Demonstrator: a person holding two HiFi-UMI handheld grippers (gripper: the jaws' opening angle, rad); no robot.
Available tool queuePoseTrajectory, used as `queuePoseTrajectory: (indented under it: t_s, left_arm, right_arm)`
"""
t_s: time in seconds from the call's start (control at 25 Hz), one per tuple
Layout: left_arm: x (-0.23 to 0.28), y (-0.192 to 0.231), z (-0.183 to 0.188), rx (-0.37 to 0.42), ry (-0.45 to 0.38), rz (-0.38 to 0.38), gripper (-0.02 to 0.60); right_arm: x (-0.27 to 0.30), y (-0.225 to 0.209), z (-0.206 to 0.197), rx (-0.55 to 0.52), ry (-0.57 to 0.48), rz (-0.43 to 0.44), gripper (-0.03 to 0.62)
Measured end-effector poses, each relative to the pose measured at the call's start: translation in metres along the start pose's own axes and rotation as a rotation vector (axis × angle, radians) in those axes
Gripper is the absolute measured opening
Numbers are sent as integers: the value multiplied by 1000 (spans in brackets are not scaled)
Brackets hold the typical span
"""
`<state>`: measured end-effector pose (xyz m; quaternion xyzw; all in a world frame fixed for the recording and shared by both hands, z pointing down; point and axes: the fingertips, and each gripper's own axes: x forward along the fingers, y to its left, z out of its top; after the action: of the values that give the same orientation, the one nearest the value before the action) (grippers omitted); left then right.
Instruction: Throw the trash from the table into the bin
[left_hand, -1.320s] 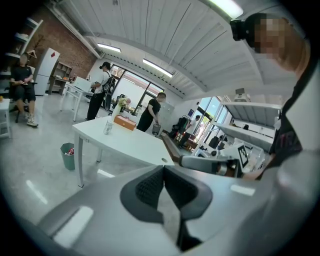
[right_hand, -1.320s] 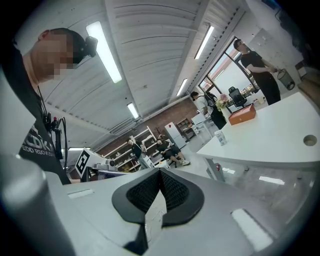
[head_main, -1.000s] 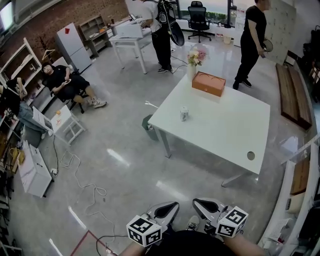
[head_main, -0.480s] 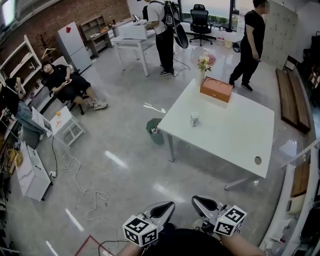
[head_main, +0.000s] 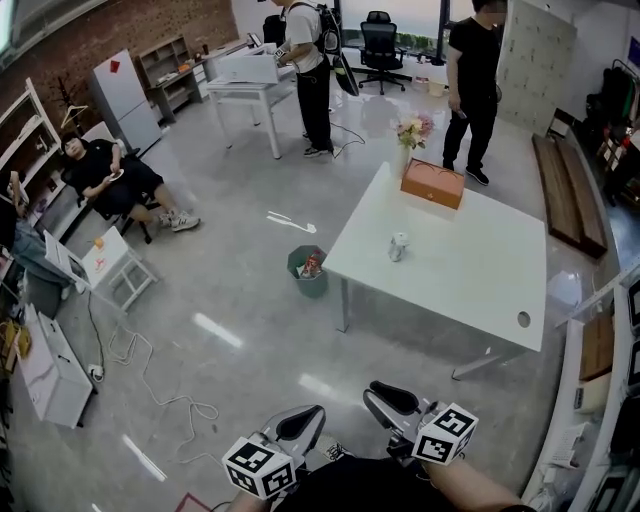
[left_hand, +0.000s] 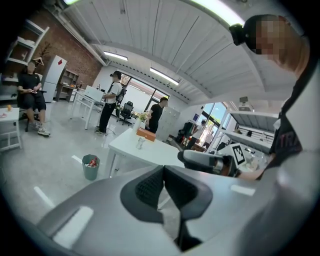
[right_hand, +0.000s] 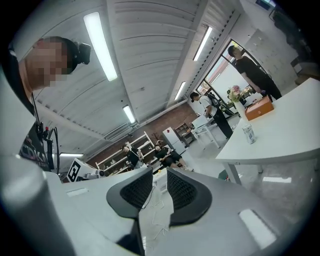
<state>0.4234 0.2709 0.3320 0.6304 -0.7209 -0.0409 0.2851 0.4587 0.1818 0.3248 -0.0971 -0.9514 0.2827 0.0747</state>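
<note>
Left claw: pads together, empty.
Right claw: just opening, narrow gap, empty.
Small pale can: on white square worktop, well ahead.
Green round bin: ahead-left; nearly hidden in right gripper view.

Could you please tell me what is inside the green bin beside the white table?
The green bin holds some trash: red and white pieces show near its rim, too small to identify. Whatever lies deeper is covered by them and the bin's wall.

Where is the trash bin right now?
In the head view, the green bin stands on the floor left of centre, beside the left corner leg of the white table.
</note>
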Motion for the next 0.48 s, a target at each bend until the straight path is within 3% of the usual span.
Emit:
queuePoseTrajectory:
  t_s: [0.48]
  left_arm:
    - [-14,62,15,-68,-31,12,6]
  right_arm:
    - [60,-11,7,-16,28,-46,98]
